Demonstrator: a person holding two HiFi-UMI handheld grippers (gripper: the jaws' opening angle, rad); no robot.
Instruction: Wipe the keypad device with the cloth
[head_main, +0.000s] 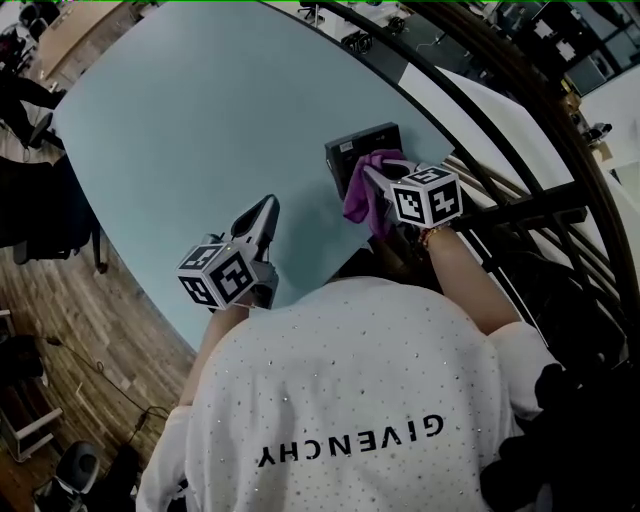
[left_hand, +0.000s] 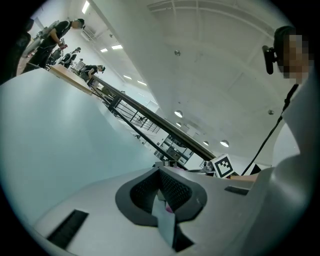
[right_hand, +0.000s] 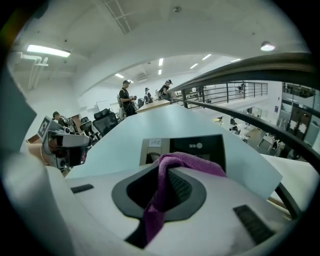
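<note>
The dark keypad device (head_main: 362, 148) lies flat on the pale blue table (head_main: 200, 120) near its right edge. My right gripper (head_main: 374, 176) is shut on a purple cloth (head_main: 360, 195), which hangs over the device's near edge. In the right gripper view the cloth (right_hand: 192, 162) is pinched in the jaws and drapes over their tips (right_hand: 167, 169), with the device (right_hand: 200, 146) just beyond. My left gripper (head_main: 267, 207) hovers to the left of the device, above bare table. Its jaws meet with nothing held (left_hand: 161, 170).
A black railing (head_main: 500, 140) curves close along the table's right edge, just behind the device. The left gripper (right_hand: 65, 145) shows at the left of the right gripper view. Office chairs (head_main: 40, 210) and wooden floor lie left of the table. People stand far off (right_hand: 125, 100).
</note>
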